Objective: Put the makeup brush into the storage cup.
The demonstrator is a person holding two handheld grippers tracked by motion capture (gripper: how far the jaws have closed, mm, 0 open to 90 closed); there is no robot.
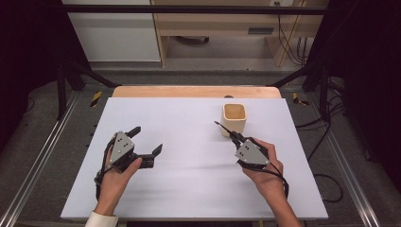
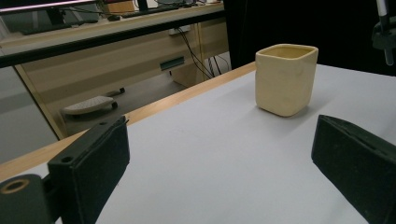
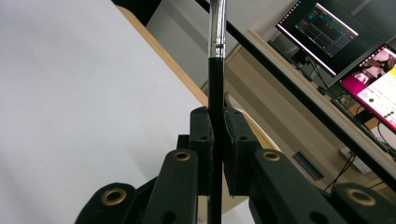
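No readable text, label, brand or number appears anywhere. The two computer screens [image 3: 327, 32] in the right gripper view carry writing too small and blurred to read.

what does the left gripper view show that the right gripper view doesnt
Left gripper view: the whole cream cup standing upright on the white table top, framed by the left gripper with its jaws wide apart and nothing between them.

Right gripper view: the right gripper with its jaws shut on a thin black rod with a silver upper part, plus lit monitors beyond the table.

Both: the white table top and its wooden far edge.
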